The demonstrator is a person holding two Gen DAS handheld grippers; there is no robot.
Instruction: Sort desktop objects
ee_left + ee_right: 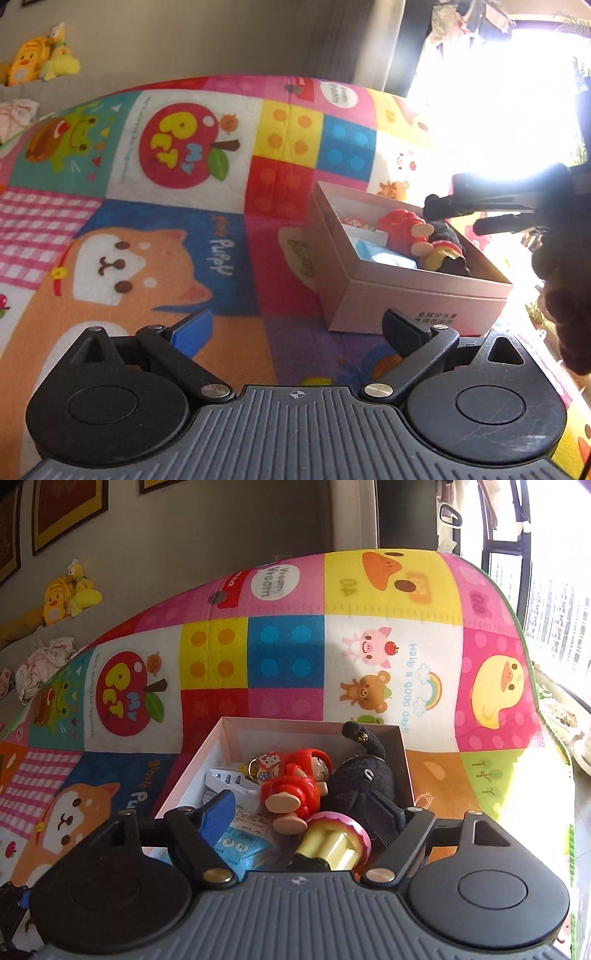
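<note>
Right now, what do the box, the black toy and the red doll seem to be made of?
Box: probably stiff matte cardboard; thin, straight, pale walls.
Black toy: apparently plush fabric; fuzzy, light-absorbing surface.
Red doll: likely hard plastic, glossy; bright highlights on its ribbed red coat.

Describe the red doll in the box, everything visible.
The red doll looks like glossy plastic: red hood and ribbed red suit, a painted face, tan feet. It lies on its side in the open box, feet toward the camera, pressed against the black plush, resting on a blue packet. No gripper touches it.
</note>
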